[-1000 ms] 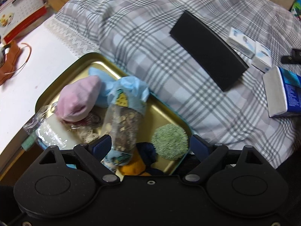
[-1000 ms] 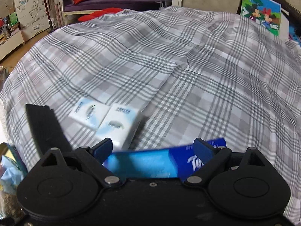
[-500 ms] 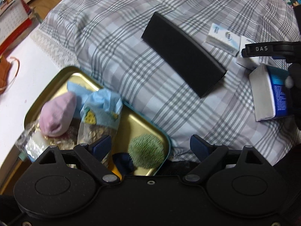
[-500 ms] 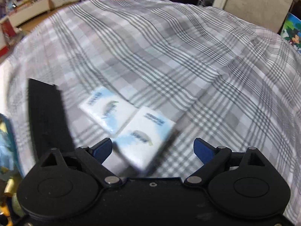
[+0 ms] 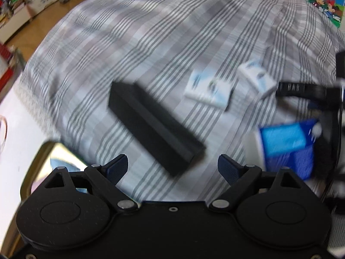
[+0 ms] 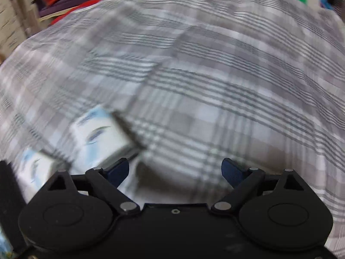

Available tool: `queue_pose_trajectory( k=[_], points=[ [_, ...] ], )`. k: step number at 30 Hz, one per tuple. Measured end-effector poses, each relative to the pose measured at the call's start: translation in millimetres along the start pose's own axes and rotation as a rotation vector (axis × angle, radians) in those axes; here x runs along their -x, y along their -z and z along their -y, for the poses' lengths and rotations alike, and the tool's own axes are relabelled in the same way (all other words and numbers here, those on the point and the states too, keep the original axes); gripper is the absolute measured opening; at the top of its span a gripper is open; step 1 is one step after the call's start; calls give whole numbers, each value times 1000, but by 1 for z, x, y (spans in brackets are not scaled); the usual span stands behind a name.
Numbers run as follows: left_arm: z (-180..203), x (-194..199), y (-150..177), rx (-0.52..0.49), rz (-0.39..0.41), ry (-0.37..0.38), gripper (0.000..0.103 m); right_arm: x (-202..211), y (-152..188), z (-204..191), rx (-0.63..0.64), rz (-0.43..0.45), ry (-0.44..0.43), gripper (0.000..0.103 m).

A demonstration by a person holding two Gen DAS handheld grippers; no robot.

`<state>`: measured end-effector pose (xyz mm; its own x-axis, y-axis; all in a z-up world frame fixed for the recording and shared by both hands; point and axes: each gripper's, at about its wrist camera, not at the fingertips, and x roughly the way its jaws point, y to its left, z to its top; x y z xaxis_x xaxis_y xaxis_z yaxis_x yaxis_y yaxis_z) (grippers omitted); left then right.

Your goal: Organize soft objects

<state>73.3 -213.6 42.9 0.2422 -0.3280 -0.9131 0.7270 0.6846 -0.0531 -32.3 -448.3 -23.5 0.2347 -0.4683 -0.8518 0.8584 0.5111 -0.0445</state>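
Both views are motion-blurred. On the grey plaid cloth (image 5: pixel 151 43) lie a long black pad (image 5: pixel 155 125), two white tissue packs (image 5: pixel 208 90) (image 5: pixel 256 79) and a blue tissue pack (image 5: pixel 289 142). My left gripper (image 5: pixel 172 166) is open and empty, just above the black pad's near end. My right gripper (image 6: pixel 175 169) is open and empty over the cloth; the white packs (image 6: pixel 99 136) (image 6: pixel 32 168) lie left of its left finger. The right gripper's body (image 5: pixel 306 90) shows at the right edge of the left wrist view.
A gold tray (image 5: pixel 43 157) holding a light blue item sits at the lower left on a white table (image 5: pixel 19 118). A cartoon picture (image 5: pixel 323 2) stands at the far right. Shelves and a wooden floor lie beyond the cloth.
My left gripper swung right and forward, away from the tray toward the black pad. My right gripper moved right, so the white packs slid to its left. Both stayed open.
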Motion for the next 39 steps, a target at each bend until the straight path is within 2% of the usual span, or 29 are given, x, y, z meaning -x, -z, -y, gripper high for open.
queue_pose_trajectory(
  k=[3, 9, 15, 22, 24, 25, 29, 33, 36, 39],
  points=[
    [21, -15, -28, -23, -3, 0, 87, -2, -4, 17, -71, -20, -72, 93],
    [46, -56, -66, -66, -49, -25, 87, -5, -4, 27, -125, -14, -80, 94],
    [53, -83, -77, -69, -99, 12, 87, -4, -6, 27, -132, -3, -85, 94],
    [54, -111, -84, -47, -146, -4, 86, -4, -7, 27, -135, 2, -90, 94],
    [51, -117, -87, -29, -157, 2, 76, -3, -6, 26, -131, 6, -96, 94],
    [49, -120, -88, -17, -163, 8, 76, -2, -7, 26, -127, 10, -99, 94],
    [36, -125, -94, 44, -161, 57, 74, 1, -8, 17, -87, 39, -108, 94],
    [26, -127, -100, 77, -164, 37, 74, 10, -8, -1, 7, 92, -152, 94],
    [16, -128, -105, 114, -175, 37, 74, 12, -6, -23, 100, 127, -178, 99],
    [6, -126, -110, 155, -176, 49, 74, 6, -5, -41, 158, 115, -182, 102]
  ],
)
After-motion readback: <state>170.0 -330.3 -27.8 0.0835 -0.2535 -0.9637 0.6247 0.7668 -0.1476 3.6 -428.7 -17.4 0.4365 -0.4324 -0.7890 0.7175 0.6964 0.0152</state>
